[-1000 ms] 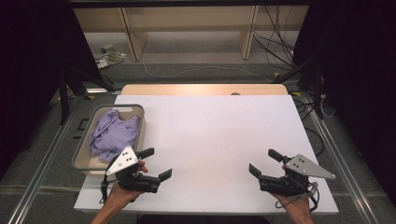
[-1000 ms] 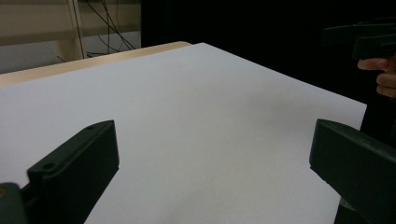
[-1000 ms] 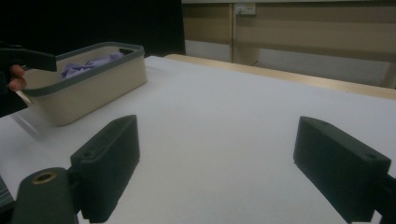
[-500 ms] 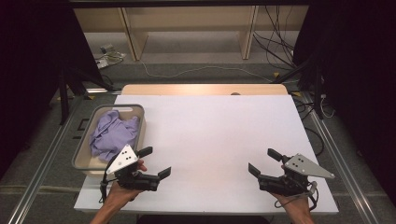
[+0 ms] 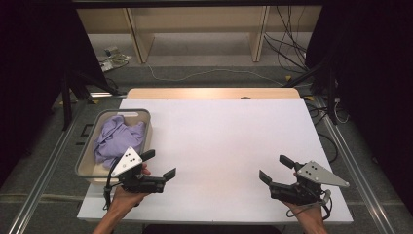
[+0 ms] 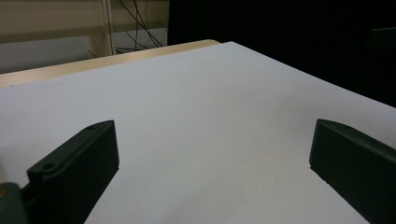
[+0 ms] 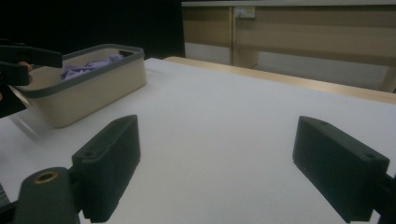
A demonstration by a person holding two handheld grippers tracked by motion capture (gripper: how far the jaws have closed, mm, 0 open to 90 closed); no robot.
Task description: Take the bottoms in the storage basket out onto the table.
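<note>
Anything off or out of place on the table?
One thing: the basket of crumpled purple cloth overhangs the table's left edge. Nothing spilled or damaged. Left gripper and right gripper are open, empty.

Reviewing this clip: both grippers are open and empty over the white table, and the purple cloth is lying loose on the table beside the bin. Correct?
Not quite. The purple cloth lies inside the bin, not loose on the table; the high view shows it bunched within the bin's walls. The rest holds: the left gripper and right gripper are both open and empty over the white table.
</note>
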